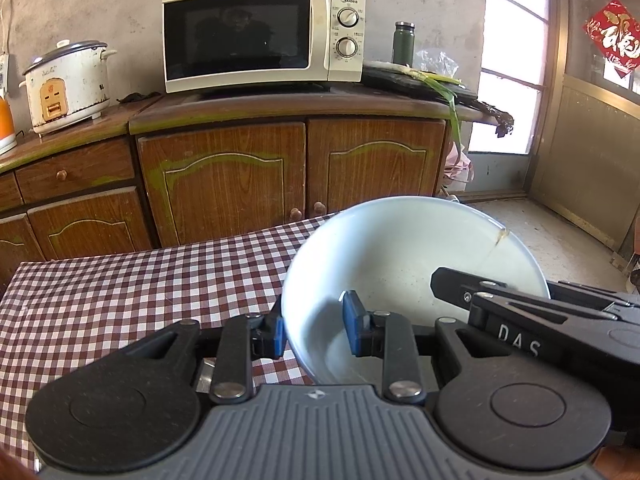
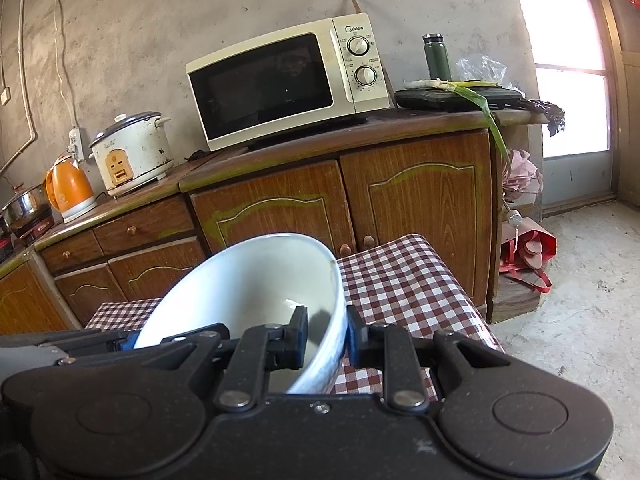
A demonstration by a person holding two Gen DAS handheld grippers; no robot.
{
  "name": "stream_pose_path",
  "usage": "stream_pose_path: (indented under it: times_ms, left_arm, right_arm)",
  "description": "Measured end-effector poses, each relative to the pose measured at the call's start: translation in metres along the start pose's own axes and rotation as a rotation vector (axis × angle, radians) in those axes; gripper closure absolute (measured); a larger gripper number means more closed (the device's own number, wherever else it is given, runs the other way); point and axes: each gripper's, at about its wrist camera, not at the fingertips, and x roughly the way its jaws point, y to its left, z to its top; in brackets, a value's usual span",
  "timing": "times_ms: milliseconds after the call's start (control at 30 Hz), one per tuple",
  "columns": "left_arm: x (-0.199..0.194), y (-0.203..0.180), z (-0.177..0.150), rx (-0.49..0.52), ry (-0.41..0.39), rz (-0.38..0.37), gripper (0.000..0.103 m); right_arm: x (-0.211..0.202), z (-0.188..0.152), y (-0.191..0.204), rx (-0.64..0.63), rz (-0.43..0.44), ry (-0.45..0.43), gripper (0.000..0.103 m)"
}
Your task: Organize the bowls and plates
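Left wrist view. Item: white bowl (image 1: 400, 264), tilted, held above the checked tablecloth (image 1: 140, 292), at about 3 o'clock of the cloth's visible area. A crack runs in from the rim at the bowl's 2 o'clock. Left gripper (image 1: 314, 330): jaws nearly closed, clamped on the bowl's near-left wall, one blue pad outside, one inside. Right gripper (image 1: 500, 300) enters from 3 o'clock, one finger lying inside the bowl (its grip is not readable from here). Background, 12 o'clock: cream microwave (image 1: 264, 36) on a wooden cabinet (image 1: 296, 172); rice cooker (image 1: 68, 88) at 10 o'clock; green flask (image 1: 403, 43) at 1 o'clock.

Right wrist view. Item: the same bowl (image 2: 248, 280), tilted, centre frame, over the tablecloth (image 2: 400, 280) whose visible part lies towards 3 o'clock. Right gripper (image 2: 326, 338): jaws nearly closed, pinching the bowl's right wall, one finger inside, one outside. Left gripper (image 2: 100, 344) (only partly seen) comes in from 9 o'clock at the bowl's left rim. Background: microwave (image 2: 288, 80) at 12 o'clock, rice cooker (image 2: 132, 152) and orange kettle (image 2: 68, 188) at 9 to 10 o'clock, flask (image 2: 436, 56) at 1 o'clock.
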Motion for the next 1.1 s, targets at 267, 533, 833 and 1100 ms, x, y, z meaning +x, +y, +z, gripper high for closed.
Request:
stream_pose_path:
  times_ms: [267, 533, 833, 1100]
  left_arm:
    - [-0.007, -0.001, -0.004, -0.002, -0.006, 0.001, 0.074]
    - [-0.01, -0.001, -0.01, -0.006, -0.002, -0.004, 0.074]
    - [-0.013, -0.003, -0.015, -0.005, -0.001, -0.012, 0.074]
    - [-0.016, -0.008, -0.021, 0.001, 0.002, -0.018, 0.074]
  right_arm:
    - [-0.008, -0.005, 0.002, -0.006, -0.003, -0.005, 0.077]
    - [-0.016, -0.011, 0.003, -0.008, -0.004, 0.001, 0.077]
    - [-0.02, -0.016, 0.001, -0.007, -0.009, 0.003, 0.077]
    - [-0.027, -0.023, -0.002, -0.002, -0.013, 0.008, 0.077]
